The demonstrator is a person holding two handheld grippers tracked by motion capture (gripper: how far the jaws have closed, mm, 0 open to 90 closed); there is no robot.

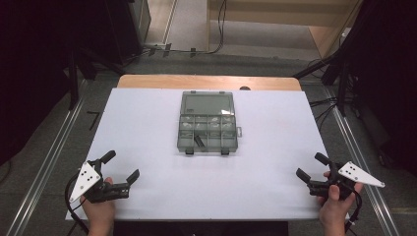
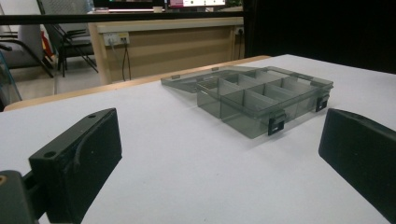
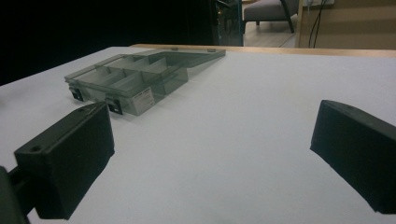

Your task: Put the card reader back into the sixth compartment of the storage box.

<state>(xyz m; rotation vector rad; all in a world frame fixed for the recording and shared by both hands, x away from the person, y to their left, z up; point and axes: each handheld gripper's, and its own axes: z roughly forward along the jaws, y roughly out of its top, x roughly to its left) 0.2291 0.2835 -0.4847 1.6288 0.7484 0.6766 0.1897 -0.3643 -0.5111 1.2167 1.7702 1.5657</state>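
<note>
Two tongs rest low over the near edge of the white table [image 1: 147, 147], each held in one hand. Left tongs [image 1: 118, 166], at the near left corner: jaws spread wide, nothing between them. Right tongs [image 1: 312, 167], at the near right corner: jaws likewise spread and empty. Well apart from both, at the table's centre toward the far side, lies a grey translucent compartment box [image 1: 207, 129] with its lid [image 1: 206, 103] folded open and flat toward the far edge; two dark latches face the near side.
</note>
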